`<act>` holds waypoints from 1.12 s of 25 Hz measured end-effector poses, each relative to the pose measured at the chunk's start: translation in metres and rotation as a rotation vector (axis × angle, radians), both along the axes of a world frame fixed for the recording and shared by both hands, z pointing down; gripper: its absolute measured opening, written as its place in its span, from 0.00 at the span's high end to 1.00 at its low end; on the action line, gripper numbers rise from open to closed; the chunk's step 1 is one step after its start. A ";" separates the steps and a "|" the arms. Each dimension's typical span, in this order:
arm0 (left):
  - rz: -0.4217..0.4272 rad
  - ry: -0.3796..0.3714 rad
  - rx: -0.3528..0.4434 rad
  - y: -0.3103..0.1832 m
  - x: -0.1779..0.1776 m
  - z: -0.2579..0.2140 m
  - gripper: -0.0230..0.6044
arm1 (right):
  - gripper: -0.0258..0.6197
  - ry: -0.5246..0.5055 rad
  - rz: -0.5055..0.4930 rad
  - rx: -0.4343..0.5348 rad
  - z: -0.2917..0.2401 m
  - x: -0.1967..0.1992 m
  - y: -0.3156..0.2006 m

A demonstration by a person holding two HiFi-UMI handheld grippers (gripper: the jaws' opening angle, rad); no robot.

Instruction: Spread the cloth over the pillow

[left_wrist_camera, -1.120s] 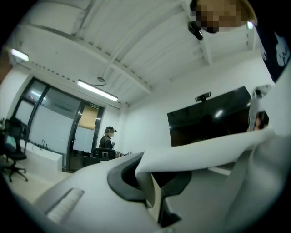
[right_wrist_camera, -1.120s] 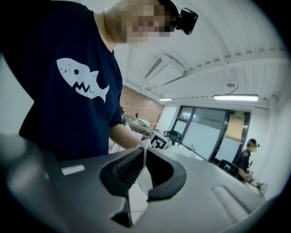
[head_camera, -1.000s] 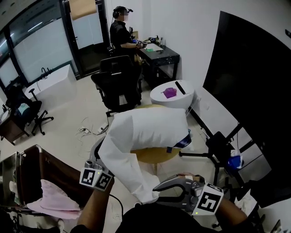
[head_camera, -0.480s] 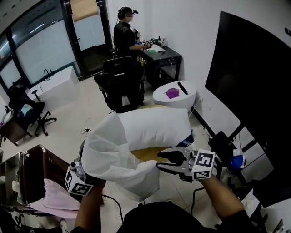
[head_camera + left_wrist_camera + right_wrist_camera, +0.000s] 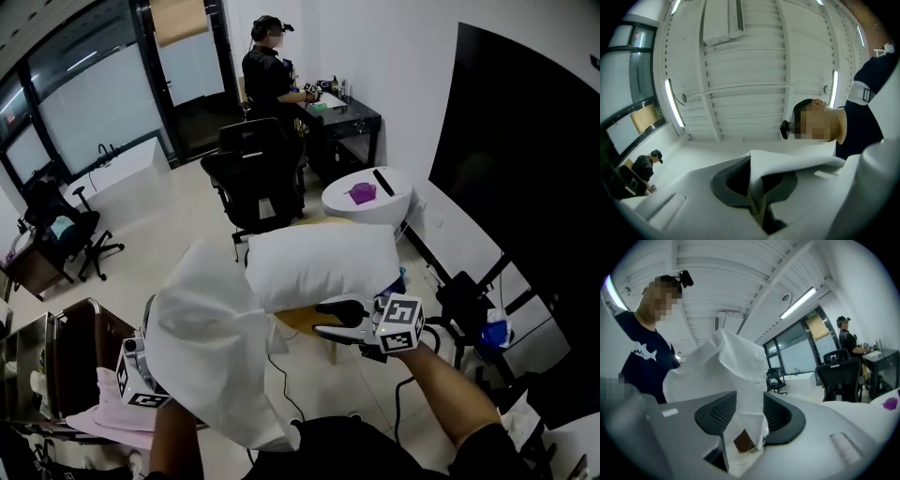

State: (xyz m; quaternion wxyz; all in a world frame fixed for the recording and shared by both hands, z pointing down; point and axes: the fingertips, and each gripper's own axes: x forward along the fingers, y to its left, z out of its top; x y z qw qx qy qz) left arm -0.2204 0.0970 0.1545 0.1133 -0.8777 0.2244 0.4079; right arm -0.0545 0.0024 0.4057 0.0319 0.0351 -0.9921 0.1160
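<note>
Cloth masks left gripper and apparently pillow edge.

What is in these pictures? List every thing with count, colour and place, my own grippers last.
pillow: one, white, on the stool at centre
cloth: one, white, raised and bunched left of the pillow
stool: one, yellowish top, under the pillow
office chair: one, black, behind the pillow
round table: one, white, right of the office chair, with a purple thing on it
desk: one, black, far wall, with a person at it
pink cloth: one, lower left
wall panel: one, black, right
left gripper: one, shut on the cloth
right gripper: one, beside the pillow; its jaws have just been opening, with white cloth loose between them
</note>
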 end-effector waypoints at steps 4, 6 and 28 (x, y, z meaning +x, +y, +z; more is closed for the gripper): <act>0.034 0.013 0.003 0.003 0.002 -0.001 0.96 | 0.67 0.040 0.012 0.111 -0.003 -0.036 -0.001; 0.046 0.012 -0.001 0.002 0.006 0.000 0.96 | 0.66 0.061 0.041 0.205 -0.009 -0.050 -0.002; 0.000 -0.138 -0.087 -0.024 0.027 0.027 0.96 | 0.95 0.121 0.330 0.727 -0.077 -0.063 -0.005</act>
